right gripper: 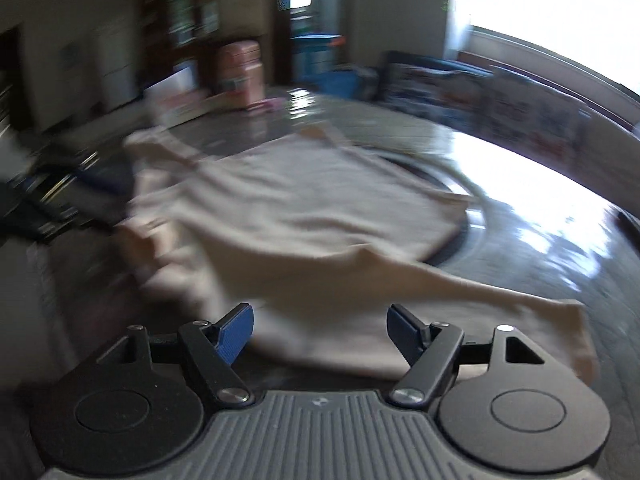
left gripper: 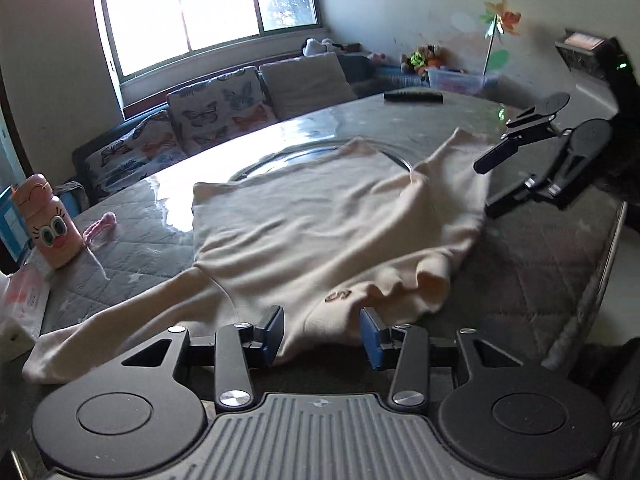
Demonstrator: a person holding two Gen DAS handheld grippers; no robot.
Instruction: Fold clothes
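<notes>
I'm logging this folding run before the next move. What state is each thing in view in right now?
Cream long-sleeved knit top: spread on the table, sleeves out, near hem rumpled, not yet folded.
Left claw: open, jaws either side of the top's near edge.
Right claw: open, holding nothing; view blurred.
Pink cartoon-face bottle: upright, lid closed.
Black remote control: lying flat at the far edge.
Grey glossy round table: covered by the top in the middle.

I see a round glossy table carrying a cream garment spread flat, a pink cartoon bottle, a pink hair tie and a dark remote.
</notes>
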